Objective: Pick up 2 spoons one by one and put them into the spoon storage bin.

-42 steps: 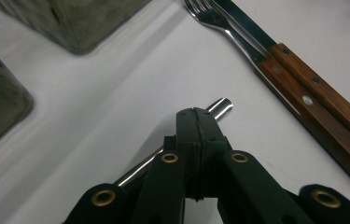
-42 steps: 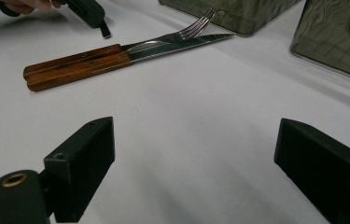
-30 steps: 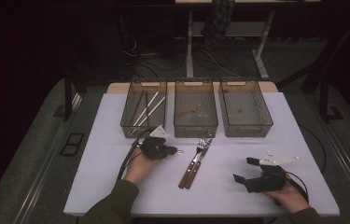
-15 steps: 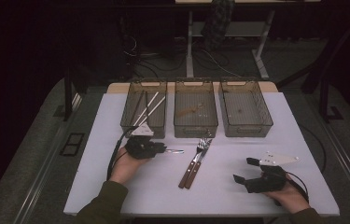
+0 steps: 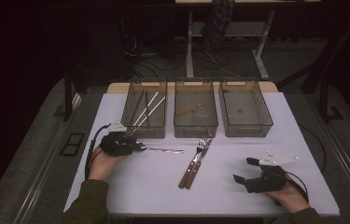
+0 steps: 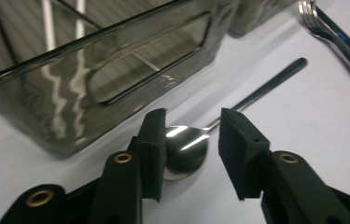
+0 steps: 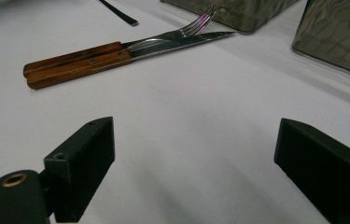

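A steel spoon (image 5: 163, 150) lies on the white table (image 5: 238, 149), in front of the left bin (image 5: 142, 133). Its bowl (image 6: 186, 147) sits between the jaws of my left gripper (image 5: 137, 146), its handle pointing right. The left gripper's (image 6: 192, 126) jaws have just been opening. One pad stands beside the bowl and the other is clear of it, so nothing is gripped. My right gripper (image 5: 243, 170) rests at the front right with its jaws wide open. Bare table shows between them in the right gripper (image 7: 193, 149) view.
A wood-handled fork and knife (image 5: 196, 161) lie side by side mid-table, also seen in the right gripper view (image 7: 116, 51). Three clear bins stand at the back: the left holds long utensils (image 5: 147, 107), the middle bin (image 5: 196, 133) a small item, the right bin (image 5: 247, 130) little.
My left hand has moved left along the front of the left bin. Its jaws have opened around the spoon, which now lies on the table. The right hand has stayed put.
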